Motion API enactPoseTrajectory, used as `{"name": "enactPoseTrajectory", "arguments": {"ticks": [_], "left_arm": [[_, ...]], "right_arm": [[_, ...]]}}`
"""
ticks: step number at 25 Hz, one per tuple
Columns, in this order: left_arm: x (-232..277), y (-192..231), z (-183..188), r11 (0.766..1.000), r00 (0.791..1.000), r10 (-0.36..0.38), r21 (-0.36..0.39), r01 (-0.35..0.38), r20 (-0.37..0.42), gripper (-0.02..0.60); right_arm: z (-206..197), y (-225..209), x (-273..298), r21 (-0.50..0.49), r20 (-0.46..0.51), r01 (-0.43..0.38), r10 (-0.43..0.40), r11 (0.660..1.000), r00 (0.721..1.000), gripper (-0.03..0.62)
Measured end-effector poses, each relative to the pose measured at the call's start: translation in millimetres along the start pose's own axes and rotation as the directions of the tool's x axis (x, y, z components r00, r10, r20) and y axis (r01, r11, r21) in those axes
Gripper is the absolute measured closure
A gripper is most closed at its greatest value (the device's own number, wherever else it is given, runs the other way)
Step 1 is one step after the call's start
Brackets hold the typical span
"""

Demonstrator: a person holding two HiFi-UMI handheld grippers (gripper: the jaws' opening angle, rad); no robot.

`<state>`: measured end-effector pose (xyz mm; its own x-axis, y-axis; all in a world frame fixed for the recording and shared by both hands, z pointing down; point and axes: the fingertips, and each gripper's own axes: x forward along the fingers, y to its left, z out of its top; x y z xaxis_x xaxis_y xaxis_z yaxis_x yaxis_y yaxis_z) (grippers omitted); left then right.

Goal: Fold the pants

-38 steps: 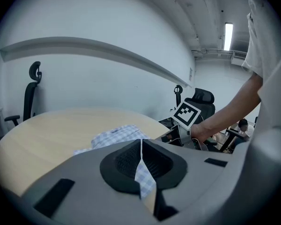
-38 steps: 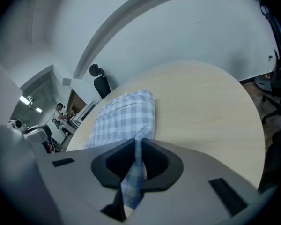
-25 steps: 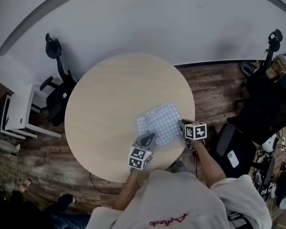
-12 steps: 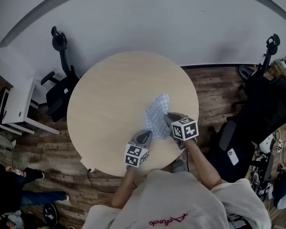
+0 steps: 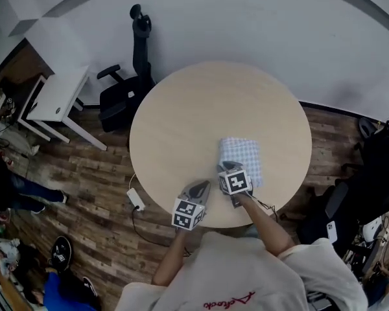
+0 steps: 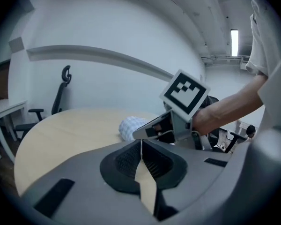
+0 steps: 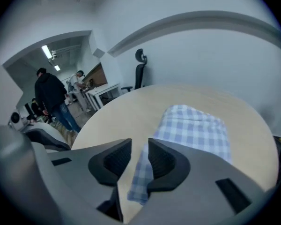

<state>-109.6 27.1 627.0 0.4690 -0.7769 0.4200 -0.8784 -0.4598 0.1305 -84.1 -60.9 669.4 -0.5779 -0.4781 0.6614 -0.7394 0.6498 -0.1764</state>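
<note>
Pants (image 5: 242,159) lie folded, near right on the round table (image 5: 181,115). Right gripper (image 7: 139,156) jaws have just been opening, cloth edge between them. Left gripper (image 6: 141,149) is closed and empty.

1. Round table (image 5: 181,109): one.
2. Checked pants (image 5: 243,157): one folded bundle, lying on the table.
3. Grippers: two, namely the left gripper (image 5: 201,188) and the right gripper (image 5: 225,168).
4. Marker cubes: two, one per gripper (image 5: 188,214) (image 5: 235,181).
5. White desk (image 5: 55,92): one.
6. Black office chair (image 5: 126,96) beside the desk: one. There are more dark chairs at the right edge, but their number cannot be told.
7. Standing persons in the far room: two (image 7: 49,95) (image 7: 77,86); any others are too small to count.
8. White power strip (image 5: 136,199) on the floor: one.
</note>
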Motion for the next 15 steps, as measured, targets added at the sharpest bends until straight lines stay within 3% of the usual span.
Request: {"name": "enactPoseTrajectory", "arguments": {"ticks": [1, 2, 6, 10, 15], "left_arm": [[-10, 9, -5, 1.000, 1.000, 0.023, -0.011, -0.023, 0.000, 0.545], [-20, 17, -9, 0.999, 0.999, 0.043, -0.023, -0.043, 0.000, 0.545], [-48, 36, -19, 0.995, 0.996, 0.085, -0.054, -0.084, 0.010, 0.545], [-55, 42, -21, 0.996, 0.998, 0.066, -0.053, -0.065, 0.019, 0.545], [-35, 19, -6, 1.000, 0.999, -0.022, -0.013, 0.022, 0.041, 0.545]], "right_arm": [[-6, 13, 15, -0.013, -0.029, -0.023, 0.023, 1.000, 0.999, 0.454], [-11, 24, 29, -0.018, -0.059, -0.049, 0.048, 0.999, 0.997, 0.436], [-23, 49, 52, 0.054, -0.096, -0.118, 0.123, 0.992, 0.988, 0.427], [-11, 55, 41, 0.025, 0.022, -0.110, 0.110, 0.994, 0.994, 0.436], [0, 29, 8, 0.011, 0.143, -0.014, 0.012, 1.000, 0.990, 0.513]]}}
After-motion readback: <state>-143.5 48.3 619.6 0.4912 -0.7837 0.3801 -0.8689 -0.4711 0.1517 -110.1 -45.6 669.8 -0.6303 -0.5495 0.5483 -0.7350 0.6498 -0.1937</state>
